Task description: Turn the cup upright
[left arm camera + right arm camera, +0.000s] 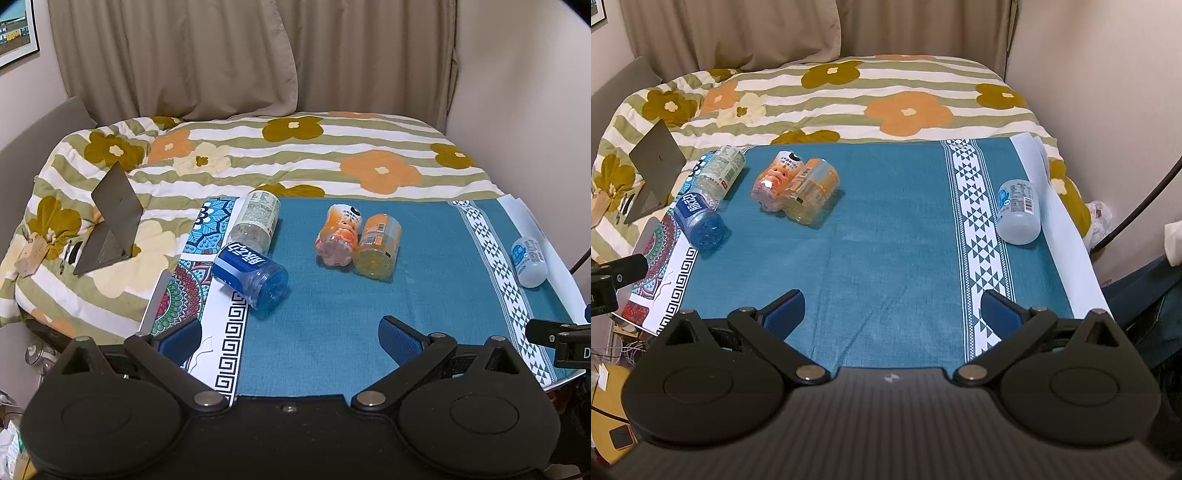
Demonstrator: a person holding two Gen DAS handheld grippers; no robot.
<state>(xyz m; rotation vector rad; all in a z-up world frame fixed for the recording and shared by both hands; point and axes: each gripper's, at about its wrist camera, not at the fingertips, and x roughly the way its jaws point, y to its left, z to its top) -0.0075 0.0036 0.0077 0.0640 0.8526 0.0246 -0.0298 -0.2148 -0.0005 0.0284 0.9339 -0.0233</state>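
Several cut-bottle cups lie on their sides on a teal cloth (332, 314) (886, 221). A blue cup (251, 274) (698, 218) lies at the left, a clear green-label cup (256, 218) (720, 171) behind it. A pink-orange cup (338, 234) (775, 177) and an orange cup (378, 245) (812, 190) lie side by side in the middle. A white-blue cup (529, 261) (1018, 211) lies at the right. My left gripper (290, 339) and right gripper (892, 312) are open, empty, near the front edge.
A floral striped quilt (295, 155) (849, 96) covers the bed behind the cloth. A grey folded stand (110, 221) (653, 166) sits at the left on the quilt. Patterned mats (192, 295) lie at the cloth's left. Curtains and walls enclose the back and right.
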